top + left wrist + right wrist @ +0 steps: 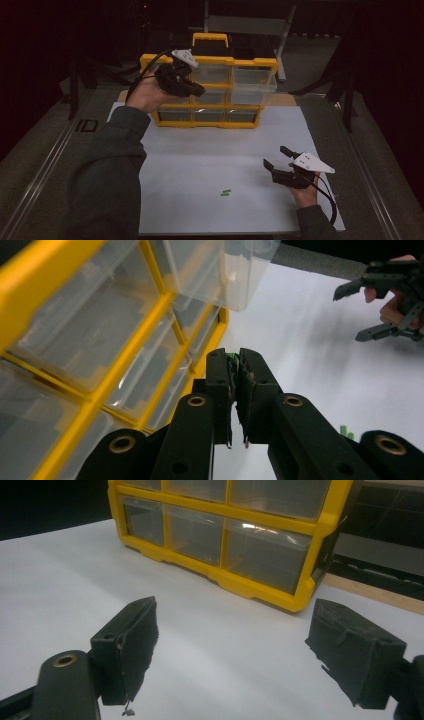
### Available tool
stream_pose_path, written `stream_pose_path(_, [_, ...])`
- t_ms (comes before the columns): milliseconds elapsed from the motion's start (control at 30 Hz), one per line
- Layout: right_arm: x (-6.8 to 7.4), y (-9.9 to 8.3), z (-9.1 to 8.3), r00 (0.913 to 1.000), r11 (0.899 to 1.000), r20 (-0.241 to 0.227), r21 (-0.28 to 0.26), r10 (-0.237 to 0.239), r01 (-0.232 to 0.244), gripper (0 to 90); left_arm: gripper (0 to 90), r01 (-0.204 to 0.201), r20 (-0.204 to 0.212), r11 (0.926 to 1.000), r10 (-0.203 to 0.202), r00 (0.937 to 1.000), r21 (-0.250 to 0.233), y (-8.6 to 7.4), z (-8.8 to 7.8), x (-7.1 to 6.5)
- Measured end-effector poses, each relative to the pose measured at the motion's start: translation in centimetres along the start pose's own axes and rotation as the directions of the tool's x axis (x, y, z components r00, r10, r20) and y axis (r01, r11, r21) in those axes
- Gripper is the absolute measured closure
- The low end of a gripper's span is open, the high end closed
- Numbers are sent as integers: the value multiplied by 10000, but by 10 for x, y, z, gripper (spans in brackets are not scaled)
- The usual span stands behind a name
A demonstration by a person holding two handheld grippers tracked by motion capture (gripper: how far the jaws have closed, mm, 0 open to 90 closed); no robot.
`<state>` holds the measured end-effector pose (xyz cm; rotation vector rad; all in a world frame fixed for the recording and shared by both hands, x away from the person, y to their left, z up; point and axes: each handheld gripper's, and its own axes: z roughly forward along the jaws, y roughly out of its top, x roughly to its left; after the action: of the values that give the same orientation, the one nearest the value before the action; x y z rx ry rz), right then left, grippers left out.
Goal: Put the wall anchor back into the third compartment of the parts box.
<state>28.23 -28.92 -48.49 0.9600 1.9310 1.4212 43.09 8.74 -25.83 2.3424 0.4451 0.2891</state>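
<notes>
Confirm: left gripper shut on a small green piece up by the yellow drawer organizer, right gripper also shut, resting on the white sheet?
Not quite. The right gripper is open, jaws wide apart with nothing between them, per the right gripper view. The left gripper is shut on the green piece beside the organizer.

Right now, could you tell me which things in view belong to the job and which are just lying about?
In the job:
- left tool, shut on a small green piece
- yellow drawer cabinet, with one drawer pulled out
- green pieces on the white sheet

Lying about:
- right tool, open and empty
</notes>
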Motion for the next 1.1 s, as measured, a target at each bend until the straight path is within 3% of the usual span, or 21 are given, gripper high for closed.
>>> stream_pose_path(700, [1,-2,2,9999,10000,-124,32,93,-93,197,846,-345,125,9989,349,9993,-306,50,14,-2])
stream_pose_path(1100, [1,-2,4,9997,10000,-211,35,82,-81,198,846,-604,268,9980,609,9978,-190,79,31,-9])
